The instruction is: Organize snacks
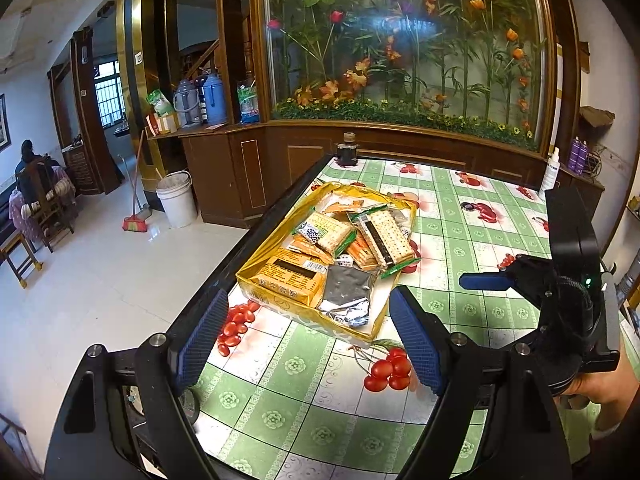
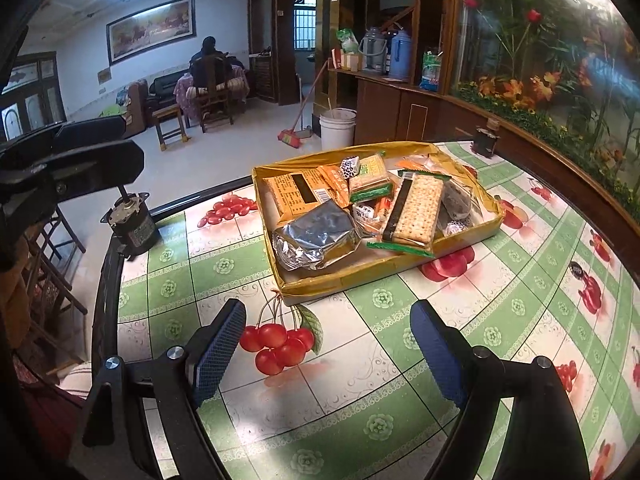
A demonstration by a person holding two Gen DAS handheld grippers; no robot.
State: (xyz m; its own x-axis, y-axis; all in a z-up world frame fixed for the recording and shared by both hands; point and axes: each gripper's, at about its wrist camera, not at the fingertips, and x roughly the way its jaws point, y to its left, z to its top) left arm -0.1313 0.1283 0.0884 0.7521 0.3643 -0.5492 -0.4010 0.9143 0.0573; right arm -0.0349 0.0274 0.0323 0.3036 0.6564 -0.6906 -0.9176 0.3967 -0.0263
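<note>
Left tool agape, empty | right tool agape, empty | gold tray snacks overlap, lower packets hidden

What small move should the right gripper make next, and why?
Probably ease the right gripper forward toward the silver foil packet. Both grippers are open and hold nothing, and that packet lies at the near end of the gold tray, closest to the right gripper's fingers.
</note>
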